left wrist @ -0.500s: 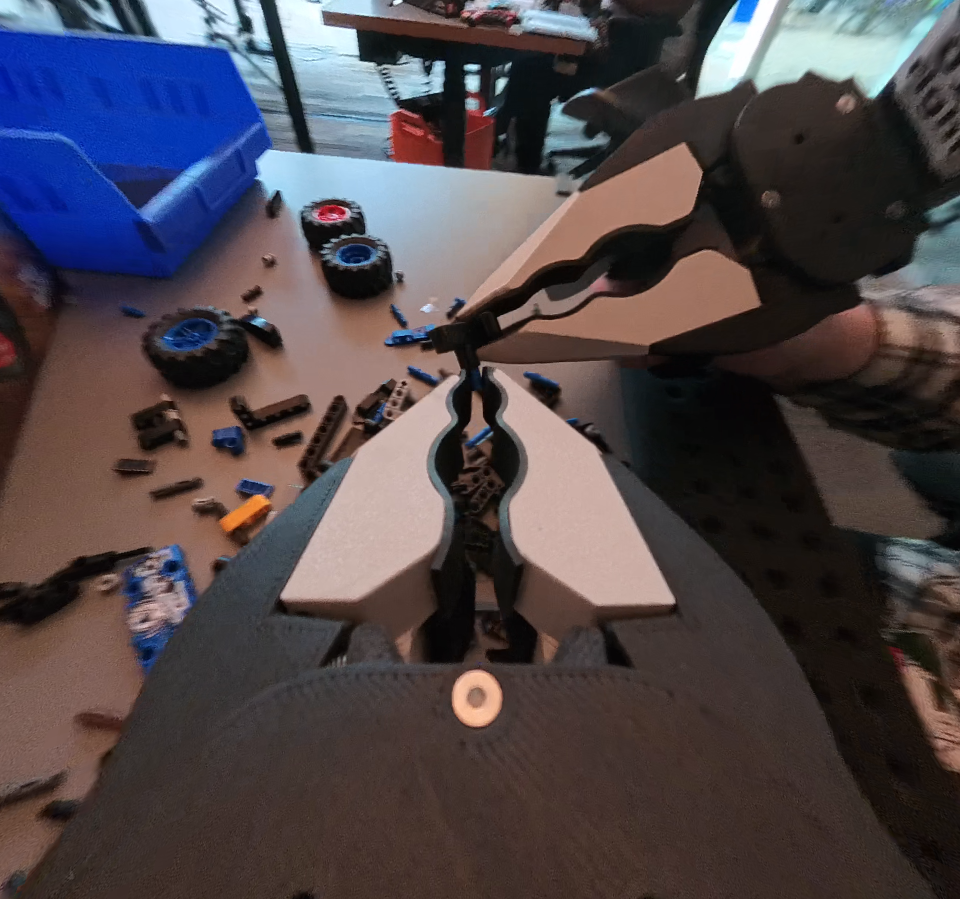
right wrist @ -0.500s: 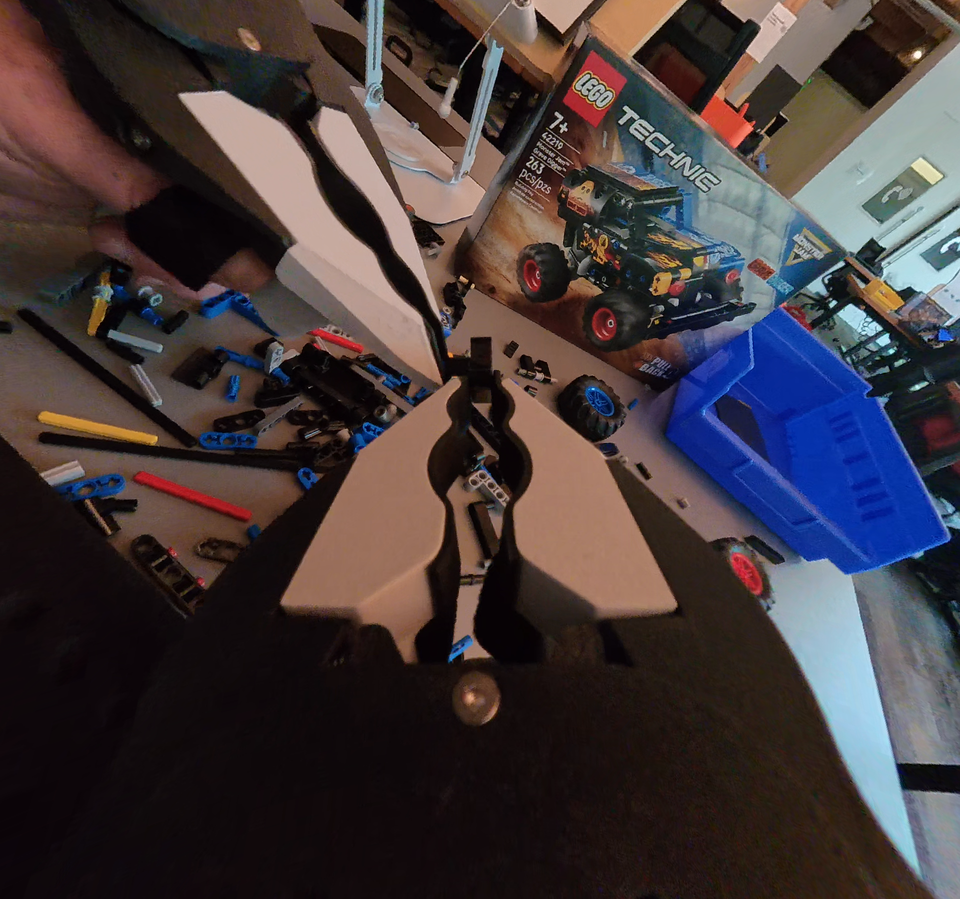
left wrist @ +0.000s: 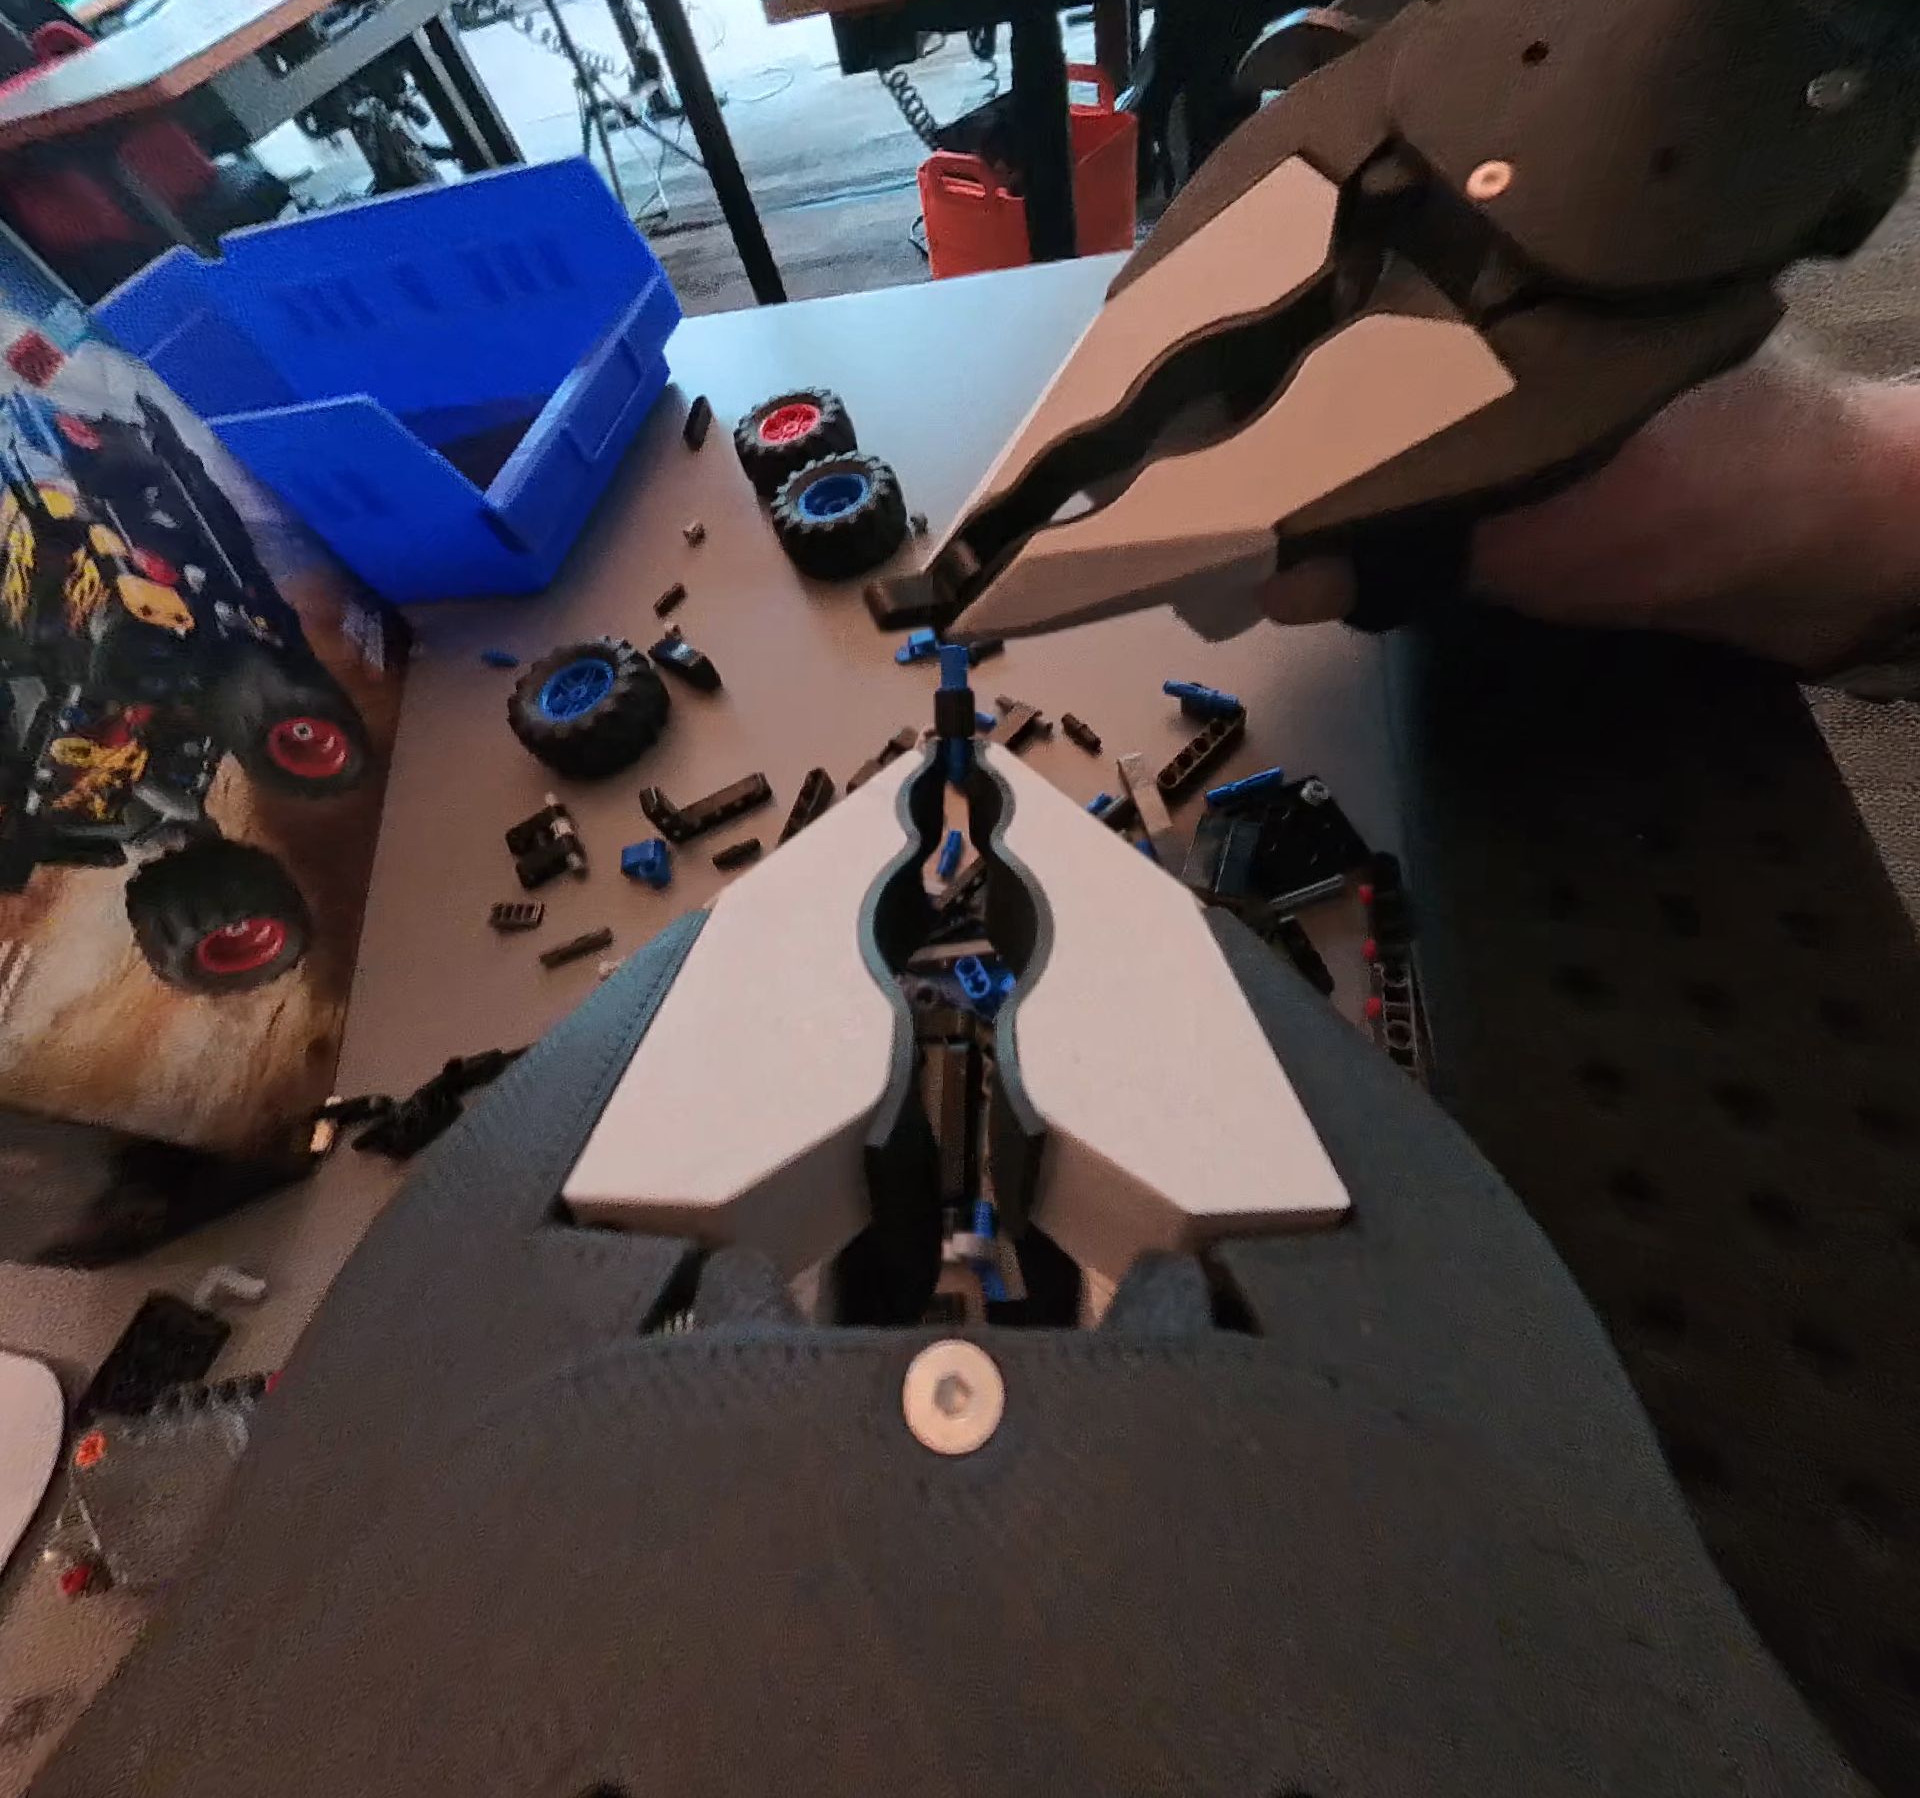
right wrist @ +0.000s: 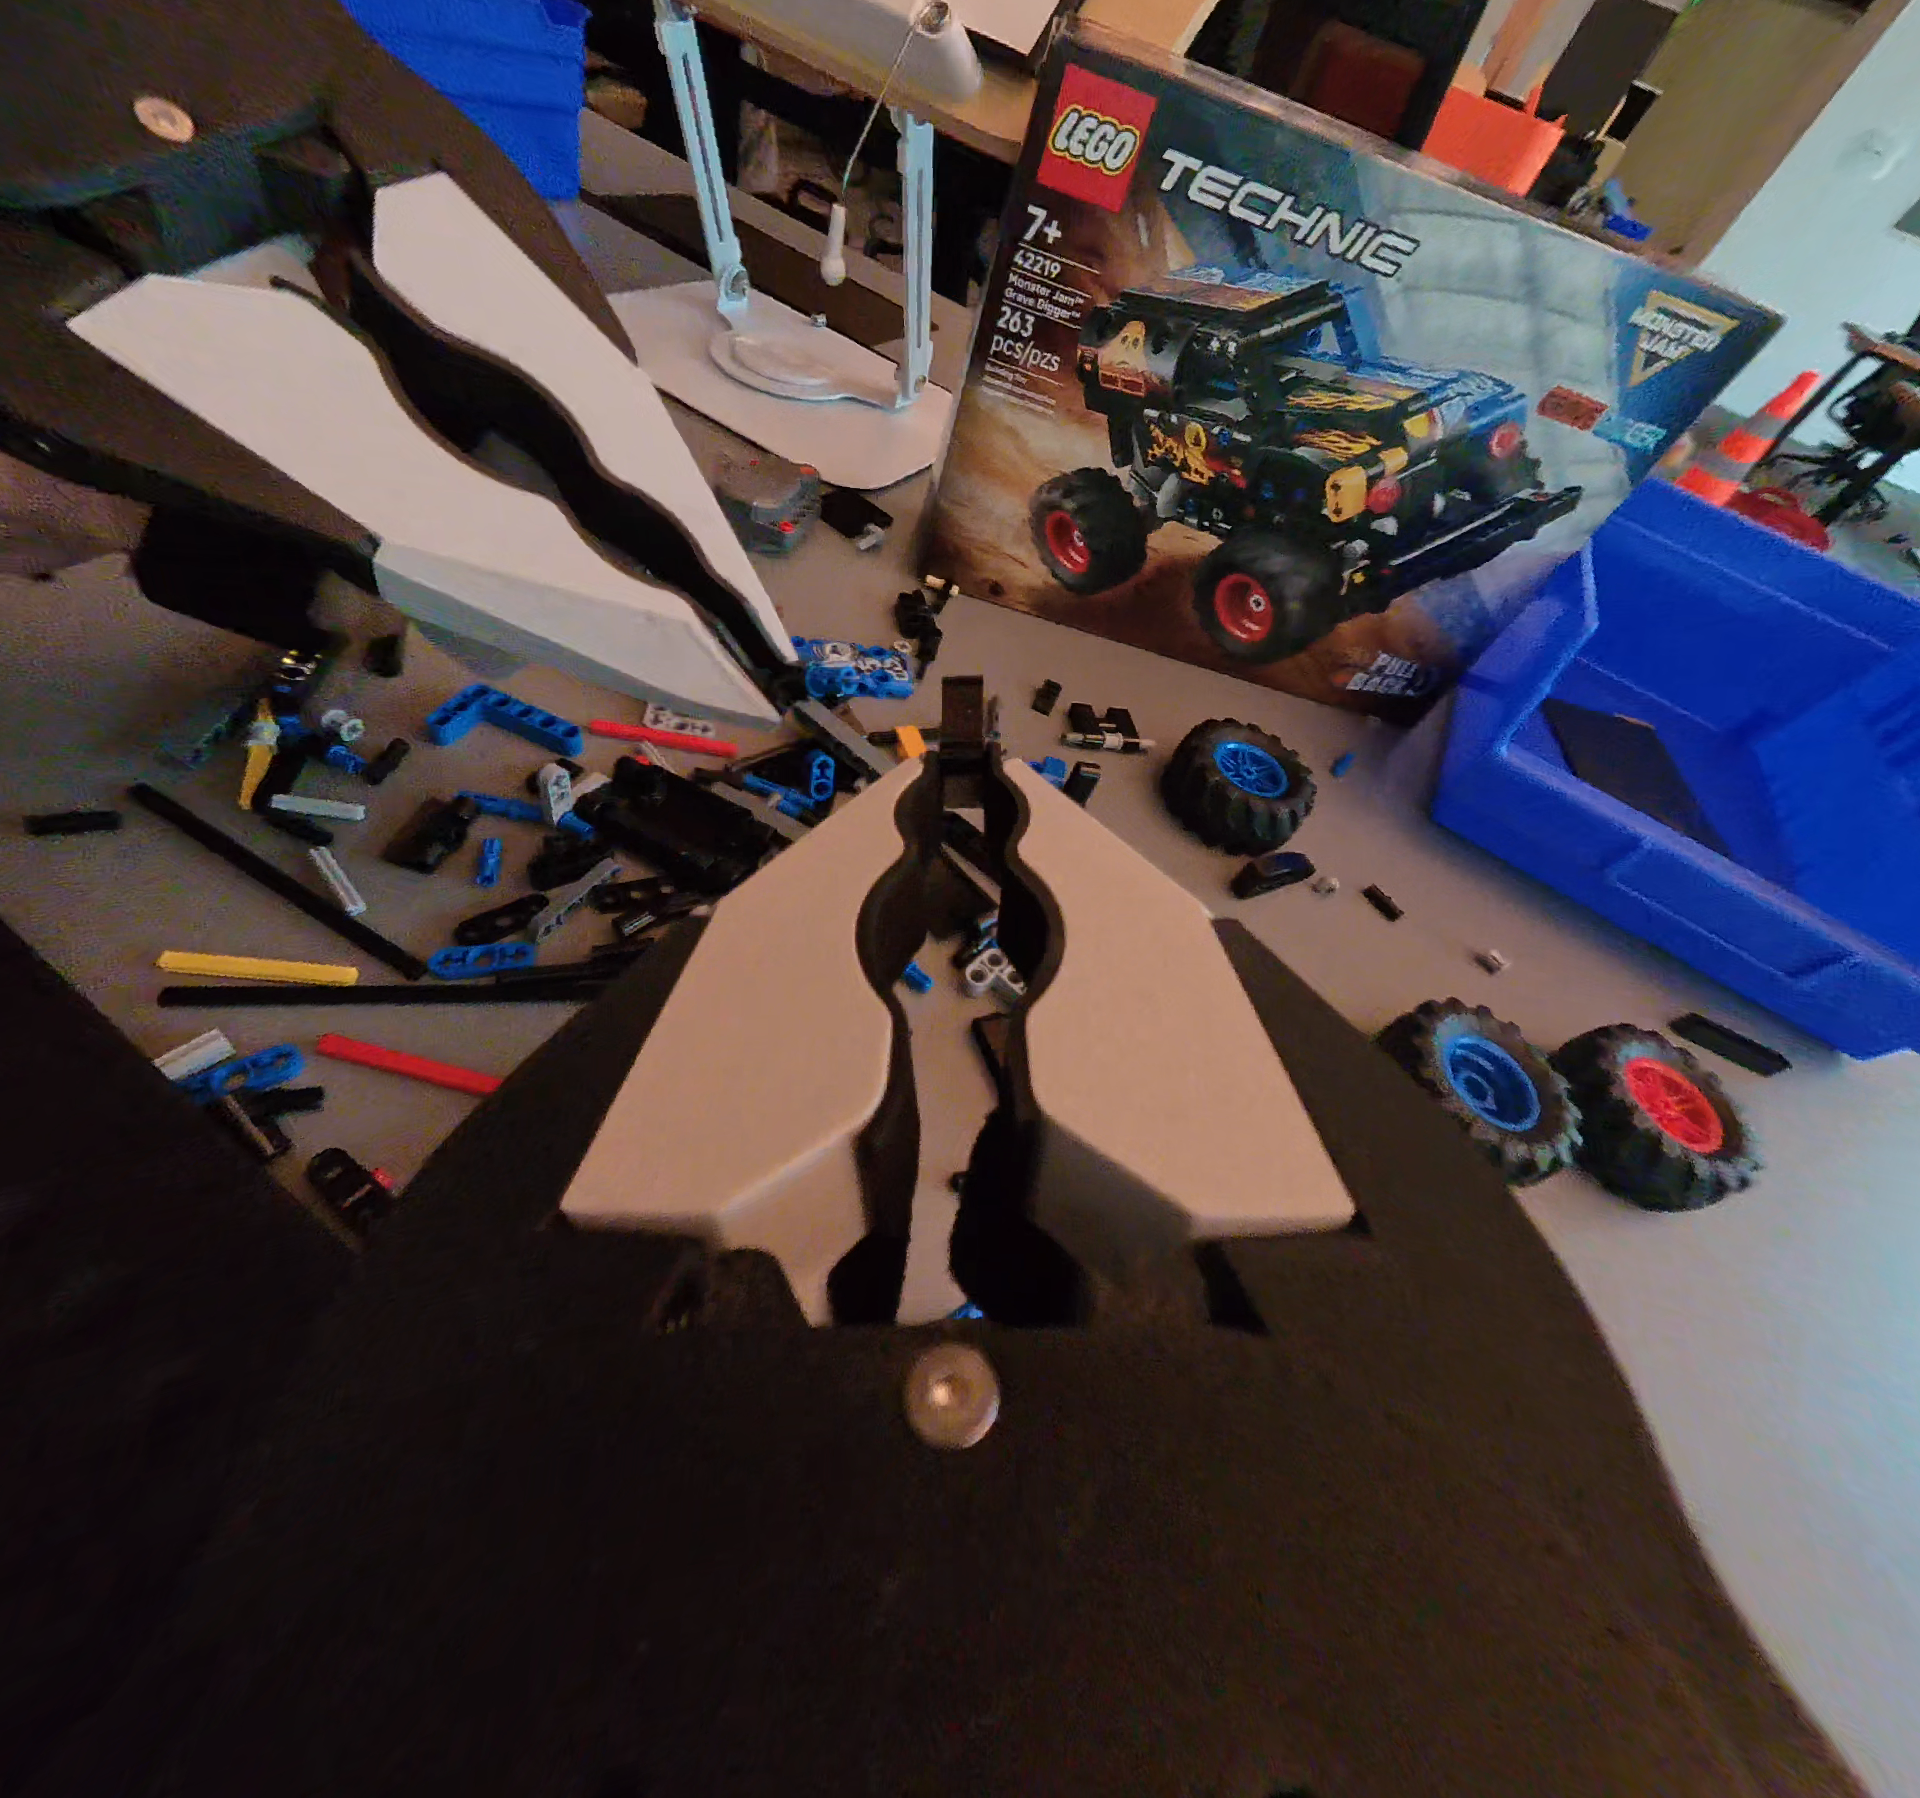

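Pinching a blue-and-black pin point(left wrist: 952, 699), left tongs point(left wrist: 951, 756) sit closed on it above desk point(left wrist: 894, 346). Right tongs point(right wrist: 964, 761) clamp a black connector piece point(right wrist: 962, 709), tips near each other, w/ loose parts and blue-hub wheel point(left wrist: 587, 706) below.

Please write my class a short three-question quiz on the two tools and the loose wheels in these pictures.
1. True or false: the left tool is open and empty.
2. How many loose wheels in view on the table have blue hubs? A one, B two, C three.
3. Fill in the colour: the right tool grips a small ___ piece.
Key: 1 false, it is shut on a blue-and-black pin. 2 B. 3 black; the black piece sits at its tips.
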Action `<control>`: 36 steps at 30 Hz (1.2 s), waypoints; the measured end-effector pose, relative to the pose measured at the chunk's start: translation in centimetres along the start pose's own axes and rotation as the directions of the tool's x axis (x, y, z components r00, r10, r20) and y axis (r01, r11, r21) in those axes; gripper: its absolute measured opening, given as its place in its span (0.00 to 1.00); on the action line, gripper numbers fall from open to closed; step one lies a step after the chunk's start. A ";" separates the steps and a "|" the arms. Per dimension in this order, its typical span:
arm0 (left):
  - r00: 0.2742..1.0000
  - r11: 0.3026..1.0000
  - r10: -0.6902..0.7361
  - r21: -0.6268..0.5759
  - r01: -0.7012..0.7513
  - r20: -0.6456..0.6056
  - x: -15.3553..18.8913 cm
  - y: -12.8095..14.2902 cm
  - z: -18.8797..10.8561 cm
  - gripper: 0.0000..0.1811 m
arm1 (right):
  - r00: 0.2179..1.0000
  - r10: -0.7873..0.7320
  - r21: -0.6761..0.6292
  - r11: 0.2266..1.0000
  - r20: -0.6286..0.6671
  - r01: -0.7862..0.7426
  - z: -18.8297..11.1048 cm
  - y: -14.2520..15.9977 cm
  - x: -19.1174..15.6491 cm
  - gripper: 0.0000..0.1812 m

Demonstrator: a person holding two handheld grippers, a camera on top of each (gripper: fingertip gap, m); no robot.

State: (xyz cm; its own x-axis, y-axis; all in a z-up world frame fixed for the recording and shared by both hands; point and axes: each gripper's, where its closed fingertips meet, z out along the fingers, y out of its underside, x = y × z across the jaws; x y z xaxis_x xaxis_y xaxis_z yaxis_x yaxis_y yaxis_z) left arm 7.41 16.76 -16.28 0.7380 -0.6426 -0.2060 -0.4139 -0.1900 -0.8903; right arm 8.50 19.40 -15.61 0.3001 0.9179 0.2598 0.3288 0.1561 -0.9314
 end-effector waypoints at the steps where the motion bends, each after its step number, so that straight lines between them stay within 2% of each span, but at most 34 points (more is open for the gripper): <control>1: 1.000 1.000 -0.021 -0.016 0.020 -0.018 0.2 0.5 0.1 0.01 | 0.999 0.028 0.011 1.000 0.026 -0.029 0.0 0.0 0.0 0.03; 4: 0.999 0.999 -0.001 -0.053 -0.001 -0.041 0.4 1.5 0.3 0.01 | 0.998 0.041 0.006 0.999 0.054 -0.042 0.1 0.3 -0.1 0.03; 7: 0.993 0.997 -0.060 -0.055 0.055 -0.099 0.8 1.8 0.5 0.00 | 0.992 0.049 -0.024 0.999 0.113 -0.047 0.3 1.0 -0.9 0.03; 11: 0.994 0.995 -0.047 -0.094 0.038 -0.095 0.5 2.6 0.4 0.01 | 0.976 0.060 -0.121 0.992 0.211 -0.034 0.7 2.8 -2.4 0.03; 13: 0.994 0.994 -0.048 -0.104 0.038 -0.098 0.3 2.8 0.3 0.01 | 0.969 0.070 -0.102 0.994 0.239 -0.046 0.5 2.4 -2.6 0.03; 21: 0.991 0.992 -0.051 -0.121 0.036 -0.122 0.3 3.4 0.1 0.01 | 0.902 0.246 -0.084 0.969 0.355 -0.231 -0.2 1.7 -2.1 0.03; 28: 0.992 0.986 -0.034 -0.166 0.013 -0.125 0.4 4.4 0.5 0.01 | 0.914 0.190 -0.246 0.964 0.359 -0.104 1.0 4.6 -3.3 0.03; 30: 0.992 0.986 -0.027 -0.168 0.006 -0.126 0.4 4.5 0.4 0.01 | 0.913 0.171 -0.285 0.956 0.370 -0.064 1.2 5.3 -3.8 0.09; 33: 0.992 0.984 0.011 -0.173 -0.034 -0.129 0.5 4.6 0.4 0.01 | 0.913 0.128 -0.258 0.966 0.388 -0.026 1.0 4.8 -4.2 0.13; 36: 0.986 0.980 0.087 -0.167 -0.110 -0.140 1.1 4.4 0.5 0.01 | 0.907 0.070 -0.175 0.985 0.416 0.004 0.6 3.5 -4.6 0.10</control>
State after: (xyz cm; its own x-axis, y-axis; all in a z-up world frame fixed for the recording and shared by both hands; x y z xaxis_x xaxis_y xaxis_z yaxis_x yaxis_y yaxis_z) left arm 6.66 15.55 -20.66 0.6174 -0.7540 -0.2242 -0.5759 -0.2391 -0.7817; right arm 7.74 15.95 -20.19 -0.0771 0.9949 0.0647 0.4815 0.0940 -0.8714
